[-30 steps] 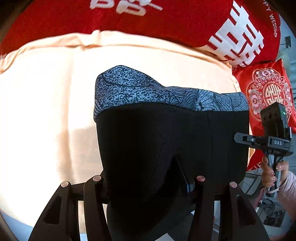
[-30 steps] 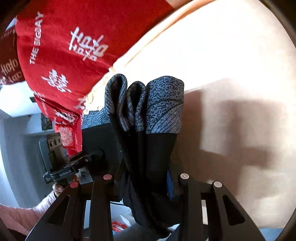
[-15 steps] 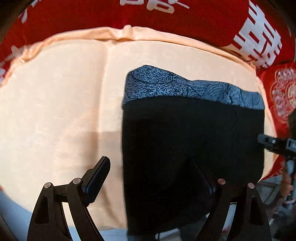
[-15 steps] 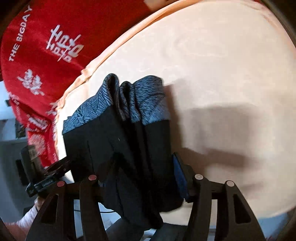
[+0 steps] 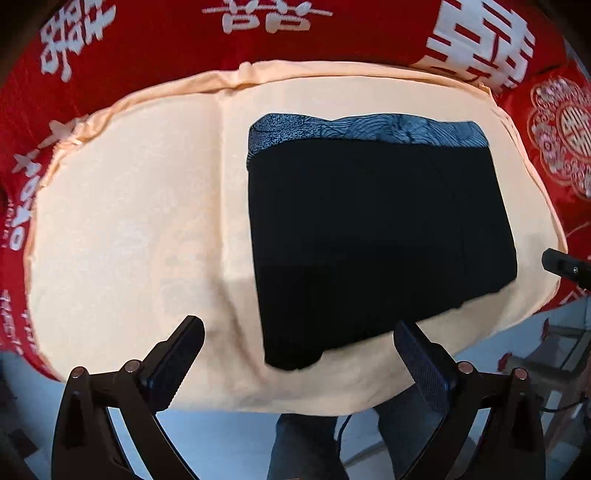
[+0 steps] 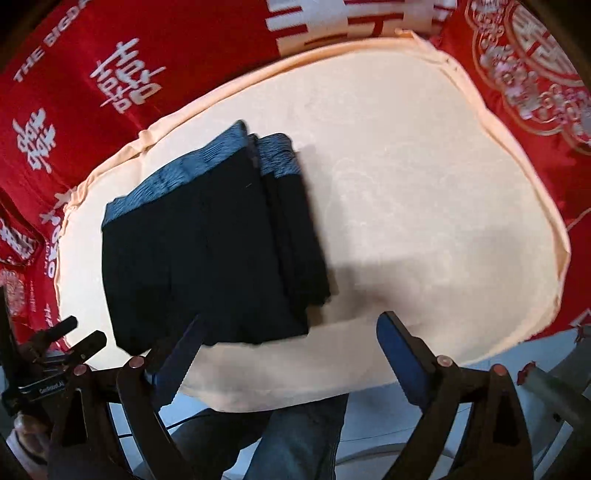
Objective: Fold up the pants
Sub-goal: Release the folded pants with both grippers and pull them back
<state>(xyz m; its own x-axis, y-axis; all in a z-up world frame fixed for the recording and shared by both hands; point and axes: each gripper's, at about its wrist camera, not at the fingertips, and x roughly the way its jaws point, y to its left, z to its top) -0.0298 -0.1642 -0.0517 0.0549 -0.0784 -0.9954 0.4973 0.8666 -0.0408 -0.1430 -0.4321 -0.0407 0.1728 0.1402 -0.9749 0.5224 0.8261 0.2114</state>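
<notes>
The black pants with a blue-grey patterned waistband lie folded flat in a rectangle on a peach cloth. In the right wrist view the pants lie at the left of the cloth, with stacked fold layers along their right side. My left gripper is open and empty, just short of the pants' near edge. My right gripper is open and empty at the pants' near right corner. The left gripper also shows at the lower left of the right wrist view.
The peach cloth lies over a red cover with white characters. A red embroidered cushion sits at the right. The person's jeans show below the near edge. Part of the right gripper shows at the right edge.
Both grippers opened and let go of the pants, then drew back toward me. The pants went from held up to lying flat on the peach cloth.
</notes>
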